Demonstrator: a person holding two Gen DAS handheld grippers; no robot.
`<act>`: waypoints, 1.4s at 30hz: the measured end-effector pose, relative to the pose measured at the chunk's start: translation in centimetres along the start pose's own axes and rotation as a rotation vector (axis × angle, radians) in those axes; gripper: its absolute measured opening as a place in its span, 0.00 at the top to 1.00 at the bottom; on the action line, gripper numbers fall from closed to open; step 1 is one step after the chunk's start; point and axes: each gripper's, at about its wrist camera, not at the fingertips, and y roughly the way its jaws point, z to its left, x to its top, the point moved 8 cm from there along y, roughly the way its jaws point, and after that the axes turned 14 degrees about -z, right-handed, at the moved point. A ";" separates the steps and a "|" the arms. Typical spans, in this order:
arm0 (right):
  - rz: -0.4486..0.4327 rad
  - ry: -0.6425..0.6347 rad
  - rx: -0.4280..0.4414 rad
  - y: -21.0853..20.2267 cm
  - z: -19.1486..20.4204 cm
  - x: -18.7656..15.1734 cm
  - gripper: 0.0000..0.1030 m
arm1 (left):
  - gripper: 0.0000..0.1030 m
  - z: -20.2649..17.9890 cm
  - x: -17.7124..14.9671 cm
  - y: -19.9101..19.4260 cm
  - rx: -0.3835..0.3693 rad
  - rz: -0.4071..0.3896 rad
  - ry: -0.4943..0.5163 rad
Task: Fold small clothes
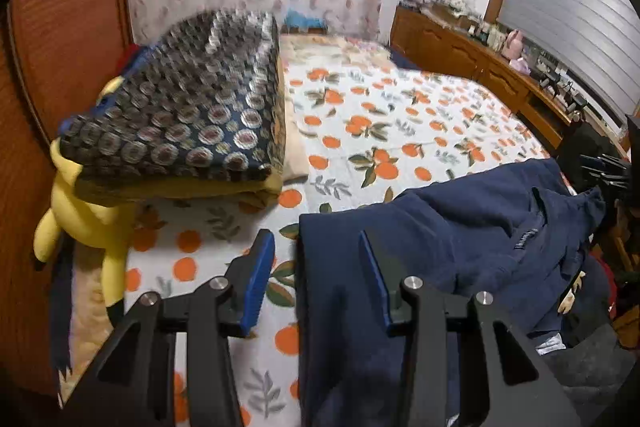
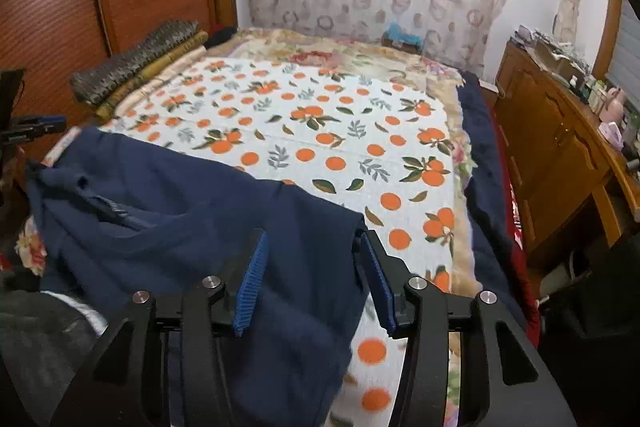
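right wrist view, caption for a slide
Open right gripper above navy cotton garment on orange-print bedsheet.

The bed (image 2: 328, 163) fills the middle of both views, covered by a white sheet printed with oranges and leaves. A navy garment (image 2: 200, 227) lies rumpled across its near edge, at lower left in the right wrist view and lower right in the left wrist view. In the left wrist view a stack of folded bedding (image 1: 192, 115), dark patterned on top, sits at left, with a yellow plush toy (image 1: 84, 215) just beside it. A floral blanket (image 2: 320, 51) shows under the sheet at the far end.
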 end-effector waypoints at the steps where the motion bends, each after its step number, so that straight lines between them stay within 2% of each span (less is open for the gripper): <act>1: 0.013 0.004 -0.004 0.8 -0.2 -0.2 0.51 | 0.59 0.0 -0.2 0.6 0.000 0.014 0.003; 7: 0.107 0.042 -0.024 5.2 -2.1 -2.2 0.51 | 0.59 -0.4 -1.8 3.4 -0.007 0.105 0.030; 10: 0.127 0.057 -0.031 6.0 -2.6 -2.8 0.51 | 0.59 -0.1 -2.6 4.2 -0.005 0.138 0.026; 14: 0.133 0.101 -0.009 6.3 -3.2 -3.1 0.51 | 0.59 0.1 -2.7 4.3 -0.021 0.138 0.013; 19: 0.130 0.081 0.011 6.4 -2.4 -3.1 0.51 | 0.59 0.0 -2.4 4.5 -0.041 0.144 0.013; 22: 0.130 0.049 0.026 6.3 -1.5 -3.0 0.63 | 0.59 -0.8 -2.2 4.5 -0.110 0.153 0.011; 24: 0.132 0.039 0.036 6.2 -1.0 -3.0 0.69 | 0.61 -1.3 -2.1 4.5 -0.119 0.152 0.030; 27: 0.135 0.025 0.063 6.2 -0.3 -3.0 0.86 | 0.72 -1.7 -2.1 4.6 -0.127 0.167 0.051; 29: 0.116 0.002 0.063 6.0 0.4 -2.9 0.90 | 0.91 -1.8 -2.0 4.5 -0.138 0.167 0.050; 32: 0.059 -0.001 0.045 4.8 1.0 -2.3 0.92 | 0.94 -2.2 -1.1 3.0 -0.164 0.124 0.031; 36: -0.058 0.034 0.032 1.0 1.3 -0.2 0.92 | 0.95 -3.7 1.6 -1.4 -0.199 0.011 0.044; 40: -0.146 0.037 0.030 -2.8 1.6 1.9 0.93 | 0.95 -5.4 3.7 -5.2 -0.204 -0.070 0.115; 42: -0.182 0.037 0.030 -4.6 1.8 3.0 0.93 | 0.96 -5.9 4.5 -6.1 -0.195 -0.096 0.119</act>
